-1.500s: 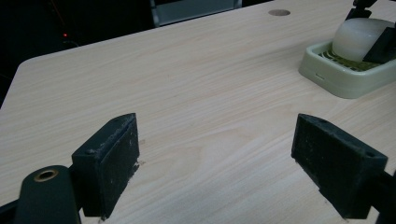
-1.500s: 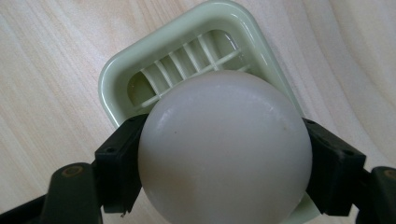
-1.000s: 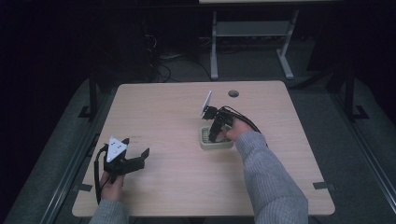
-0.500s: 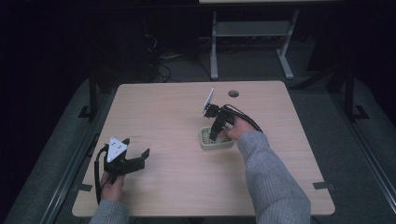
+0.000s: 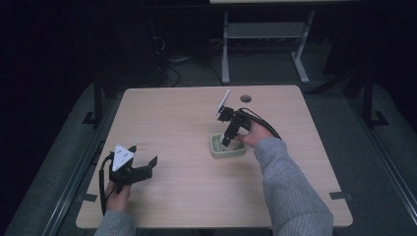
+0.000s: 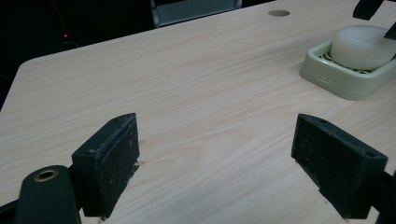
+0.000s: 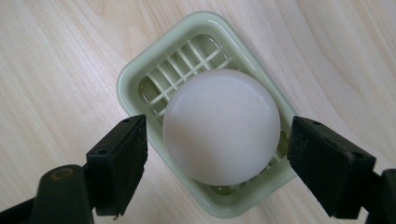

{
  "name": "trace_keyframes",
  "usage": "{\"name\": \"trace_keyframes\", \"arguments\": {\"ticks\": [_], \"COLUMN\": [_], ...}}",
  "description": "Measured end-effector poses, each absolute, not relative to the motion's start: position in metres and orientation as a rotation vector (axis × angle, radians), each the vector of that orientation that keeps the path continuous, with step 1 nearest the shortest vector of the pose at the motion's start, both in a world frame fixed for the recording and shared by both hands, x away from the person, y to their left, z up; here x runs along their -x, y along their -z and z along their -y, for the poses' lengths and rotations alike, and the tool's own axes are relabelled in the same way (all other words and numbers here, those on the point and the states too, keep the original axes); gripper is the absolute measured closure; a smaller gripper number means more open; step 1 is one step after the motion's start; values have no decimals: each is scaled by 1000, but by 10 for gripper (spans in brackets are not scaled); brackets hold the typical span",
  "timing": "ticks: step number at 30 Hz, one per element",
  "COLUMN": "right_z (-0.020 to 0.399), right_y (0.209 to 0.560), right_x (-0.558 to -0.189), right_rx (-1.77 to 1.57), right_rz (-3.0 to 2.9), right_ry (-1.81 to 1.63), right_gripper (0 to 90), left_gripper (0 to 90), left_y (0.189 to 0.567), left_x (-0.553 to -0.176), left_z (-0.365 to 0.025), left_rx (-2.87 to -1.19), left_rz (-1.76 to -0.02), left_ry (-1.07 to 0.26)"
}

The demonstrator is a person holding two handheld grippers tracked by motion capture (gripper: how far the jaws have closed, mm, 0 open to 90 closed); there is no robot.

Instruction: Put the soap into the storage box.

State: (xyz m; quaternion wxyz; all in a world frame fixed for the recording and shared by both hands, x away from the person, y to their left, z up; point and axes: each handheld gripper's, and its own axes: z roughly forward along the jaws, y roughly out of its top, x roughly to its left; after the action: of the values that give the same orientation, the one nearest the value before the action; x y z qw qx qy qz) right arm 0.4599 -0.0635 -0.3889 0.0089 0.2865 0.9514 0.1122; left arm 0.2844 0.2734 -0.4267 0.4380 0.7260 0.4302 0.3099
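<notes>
1. Item: round white soap bar (image 7: 222,126), lying in a pale green slatted soap dish (image 7: 135,77). The dish stands on the wooden table (image 5: 172,123), right of centre in the high view.
2. Right gripper (image 7: 217,165): poised directly above the dish, pointing down. Its jaws stand apart, one on each side of the bar, with a gap showing between each pad and the soap; nothing is held.
3. Left gripper (image 6: 229,163): low over the near left part of the table, well apart from the dish, jaws wide apart and empty.
4. Step in hand, as judged: the approach to grasp the soap, alignment made, closure not yet made.
5. Next move, as judged: lower the right gripper until the pads flank the bar's widest part, then close evenly. The bar looks smooth and rounded, so it may slip from an off-centre grip.
6. Caution: the pads should clear the dish rim so that the dish isn't lifted along.
</notes>
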Motion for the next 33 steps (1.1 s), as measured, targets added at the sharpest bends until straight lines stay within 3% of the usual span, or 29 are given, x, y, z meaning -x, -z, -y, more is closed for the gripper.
{"name": "trace_keyframes", "arguments": {"ticks": [33], "right_z": [97], "right_y": [367], "right_x": [-443], "right_rx": [-943], "right_rz": [-2943], "right_ry": [-434], "right_gripper": [196], "left_gripper": [148], "left_y": [427], "left_x": [-284], "left_z": [-273], "left_rx": [-1808], "left_rz": [-1069], "left_ry": [-773]}}
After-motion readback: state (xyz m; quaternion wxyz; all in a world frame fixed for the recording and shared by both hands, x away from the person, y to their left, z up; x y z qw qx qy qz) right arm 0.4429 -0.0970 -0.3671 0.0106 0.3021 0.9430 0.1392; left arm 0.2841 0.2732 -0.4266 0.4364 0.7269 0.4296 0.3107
